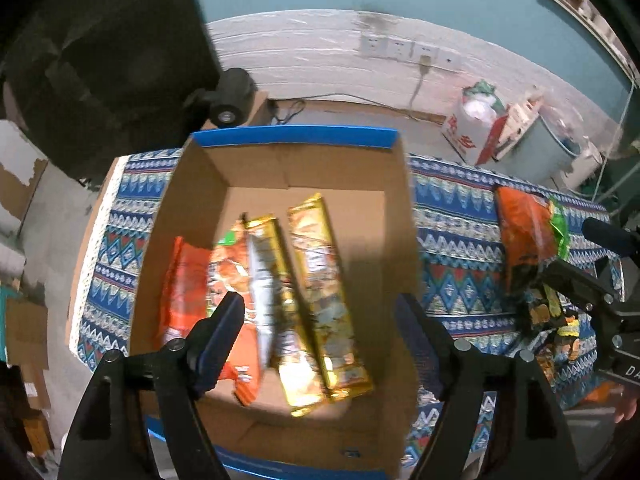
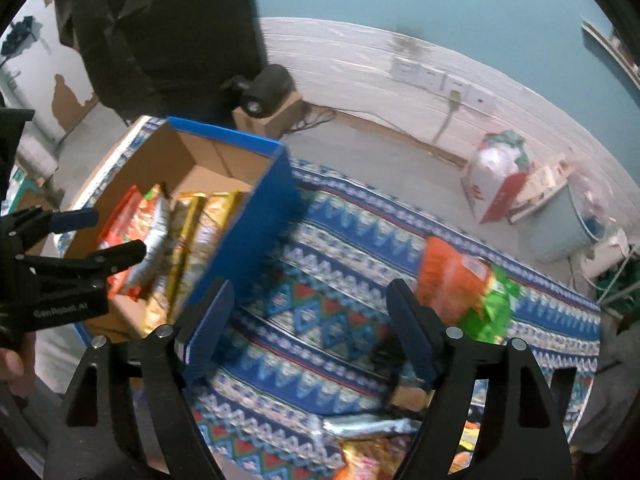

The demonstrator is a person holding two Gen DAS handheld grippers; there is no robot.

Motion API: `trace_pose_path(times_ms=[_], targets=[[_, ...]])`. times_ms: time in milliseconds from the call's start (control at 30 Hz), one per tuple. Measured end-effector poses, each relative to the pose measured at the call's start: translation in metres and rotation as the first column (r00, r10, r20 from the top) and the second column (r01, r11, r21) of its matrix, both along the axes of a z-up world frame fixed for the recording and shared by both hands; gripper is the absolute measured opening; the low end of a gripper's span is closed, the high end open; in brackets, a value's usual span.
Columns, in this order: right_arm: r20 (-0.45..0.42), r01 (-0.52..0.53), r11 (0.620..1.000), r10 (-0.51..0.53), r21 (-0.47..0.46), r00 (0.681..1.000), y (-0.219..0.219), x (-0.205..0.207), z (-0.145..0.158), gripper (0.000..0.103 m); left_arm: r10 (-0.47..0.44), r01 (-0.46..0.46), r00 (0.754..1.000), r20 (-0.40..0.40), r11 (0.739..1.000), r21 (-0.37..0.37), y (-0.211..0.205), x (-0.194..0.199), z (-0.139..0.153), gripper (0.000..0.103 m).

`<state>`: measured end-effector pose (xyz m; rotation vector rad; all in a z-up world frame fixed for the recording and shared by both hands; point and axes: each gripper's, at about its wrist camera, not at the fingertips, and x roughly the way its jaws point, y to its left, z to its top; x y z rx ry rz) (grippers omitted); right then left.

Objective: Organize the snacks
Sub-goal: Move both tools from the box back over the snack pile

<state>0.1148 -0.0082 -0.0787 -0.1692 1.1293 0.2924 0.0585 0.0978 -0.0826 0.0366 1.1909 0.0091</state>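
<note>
Snacks [image 1: 280, 300] fill the box [image 1: 296, 168] — both tools gape empty; right view alone shows loose packets [image 2: 468, 284].

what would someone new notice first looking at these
Probably the cardboard box with blue edging in the middle of the patterned tablecloth, with gold snack packets and orange ones lying side by side inside. Next, the orange and green snack bag lying alone on the cloth to the box's right.

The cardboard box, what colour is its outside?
Blue outside, plain brown inside; the cardboard box shows it best in the right wrist view.
</note>
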Motion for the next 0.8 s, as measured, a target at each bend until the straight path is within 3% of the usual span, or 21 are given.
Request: trace_pose_path(times_ms=[367,800], targets=[[-0.014,0.12,0.993,-0.12,-0.015,0.993,-0.081,-0.015,-0.007,0.08,-0.131,0.131,0.991,0.005,0.991,0.035,-0.071,0.001,0.002,0.08],[-0.053,0.268,0.963,-0.269,-0.021,0.962,-0.167,-0.019,-0.034,0.08,-0.25,0.253,0.967,-0.037,0.965,0.073,-0.144,0.017,-0.018,0.08]])
